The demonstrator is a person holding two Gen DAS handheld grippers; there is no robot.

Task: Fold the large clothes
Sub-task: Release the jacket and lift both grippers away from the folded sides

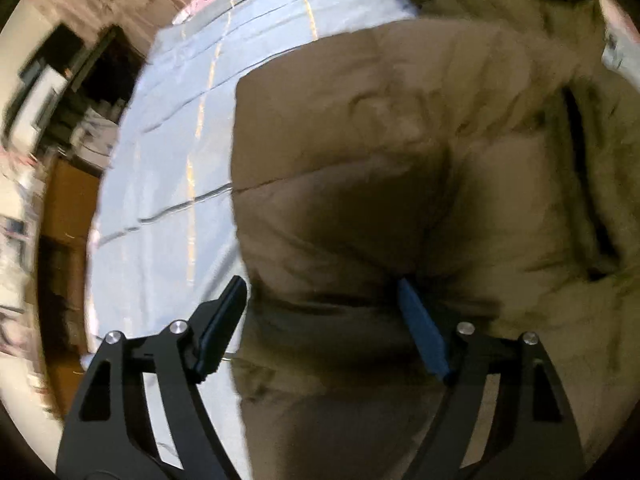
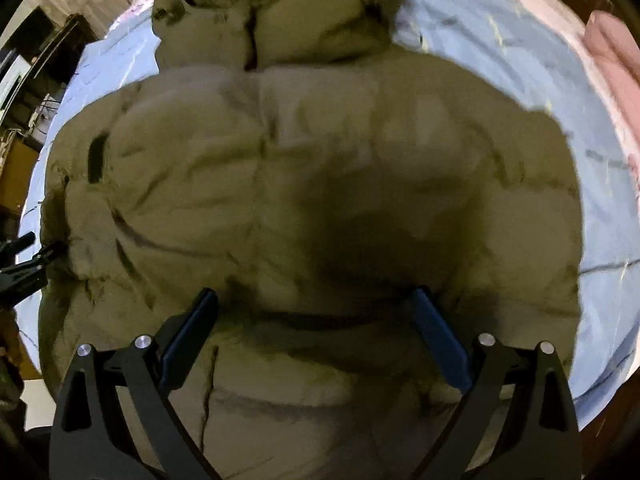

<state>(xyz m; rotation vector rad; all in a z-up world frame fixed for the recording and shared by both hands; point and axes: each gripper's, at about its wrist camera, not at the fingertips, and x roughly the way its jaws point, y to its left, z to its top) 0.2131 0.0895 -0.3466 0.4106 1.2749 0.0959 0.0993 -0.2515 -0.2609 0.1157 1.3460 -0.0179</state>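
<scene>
A large olive-green puffer jacket (image 2: 304,168) lies spread on a light blue bed sheet (image 2: 500,72), its hood (image 2: 288,4) at the far end. My right gripper (image 2: 316,296) is open, its jaws wide apart just above the jacket's lower middle. My left gripper (image 1: 322,284) is open over the jacket's left edge (image 1: 360,160); its left finger (image 1: 224,320) is over the sheet (image 1: 168,140) and its right finger (image 1: 420,328) is against the fabric. The left gripper also shows at the left edge of the right wrist view (image 2: 24,264).
The bed's left edge drops off to a cluttered room with dark furniture (image 1: 80,72) and a brown cabinet (image 1: 68,200). A pink pillow or blanket (image 2: 612,52) lies at the bed's far right. Both views are blurred.
</scene>
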